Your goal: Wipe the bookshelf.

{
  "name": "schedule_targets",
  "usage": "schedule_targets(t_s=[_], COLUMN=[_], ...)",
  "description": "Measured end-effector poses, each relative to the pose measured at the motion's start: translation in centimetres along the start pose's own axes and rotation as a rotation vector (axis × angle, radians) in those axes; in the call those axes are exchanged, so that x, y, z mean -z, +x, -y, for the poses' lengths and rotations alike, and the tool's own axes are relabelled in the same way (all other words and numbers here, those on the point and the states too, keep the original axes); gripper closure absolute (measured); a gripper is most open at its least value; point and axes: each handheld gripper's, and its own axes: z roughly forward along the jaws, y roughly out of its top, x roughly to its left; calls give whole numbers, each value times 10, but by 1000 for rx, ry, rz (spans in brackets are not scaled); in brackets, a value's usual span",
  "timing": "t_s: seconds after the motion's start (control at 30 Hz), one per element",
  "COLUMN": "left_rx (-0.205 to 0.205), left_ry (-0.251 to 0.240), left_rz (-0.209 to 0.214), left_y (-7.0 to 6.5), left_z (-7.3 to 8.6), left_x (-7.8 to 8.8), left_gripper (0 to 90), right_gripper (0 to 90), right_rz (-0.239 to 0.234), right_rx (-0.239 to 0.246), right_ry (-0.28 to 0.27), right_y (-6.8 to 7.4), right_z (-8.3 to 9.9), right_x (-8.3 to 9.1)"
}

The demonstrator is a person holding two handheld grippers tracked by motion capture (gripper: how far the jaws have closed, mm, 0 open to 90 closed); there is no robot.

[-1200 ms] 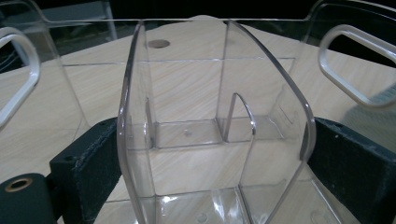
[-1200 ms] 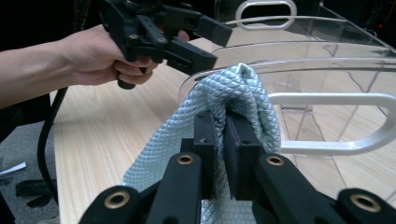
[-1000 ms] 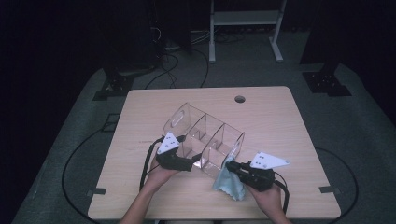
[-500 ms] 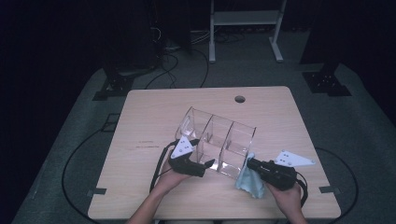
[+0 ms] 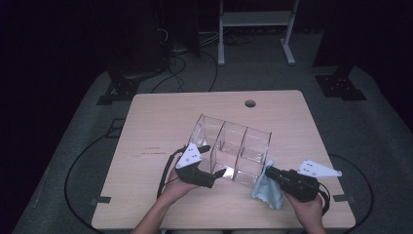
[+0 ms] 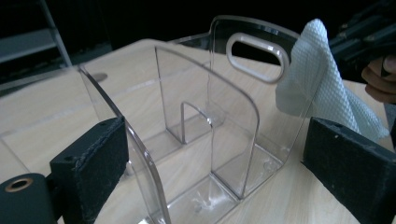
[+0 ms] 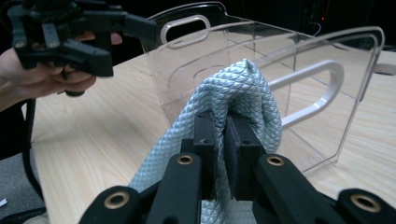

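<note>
Clear acrylic organizer (image 5: pixel 234 151), three compartments; quilted cloth (image 7: pixel 233 102) pinched.

A light wooden table (image 5: pixel 160 122) stood on grey floor covering (image 5: pixel 87 112). A round cable hole (image 5: pixel 250 103) sat near the table's far edge, slightly right of centre. A short dark mark (image 5: pixel 152 152) lay on the top toward the left edge. Black cables (image 5: pixel 168 80) ran across the floor beyond the far left corner. A white metal stand (image 5: pixel 255 29) stood beyond the far edge. Dark equipment bases (image 5: pixel 340 87) rested on the floor off the far right corner. Strips of dark tape (image 5: pixel 97 201) marked the floor beside the near left corner
</note>
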Motion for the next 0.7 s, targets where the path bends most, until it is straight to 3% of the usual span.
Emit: schedule_targets(t_s=[0.27,0.37,0.4,0.47,0.5,0.57,0.67,0.7], left_rx=[0,14,14,46,46,46,57,59], left_ry=[-30,-58,-58,-54,-54,-22,-9,16], left_rz=[-33,-62,-62,-69,-69,-69,-65,-88], left_y=[18,33,33,51,51,62,68,72], left_z=[-5,-5,-5,1,1,11,17,21], left_x=[30,44,44,46,46,40,35,29], left_gripper=[61,61,60,60,60,60,61,61], right_gripper=[832,832,832,832,832,833,832,832], right_rz=[6,11,11,12,12,19,19,16], right_rx=[47,55,51,59,59,66,65,62], right_ry=[13,12,12,16,16,19,18,18], right_y=[17,20,21,24,24,28,28,28], right_z=[0,1,1,2,2,2,2,2], right_x=[4,4,3,3,3,1,0,-1])
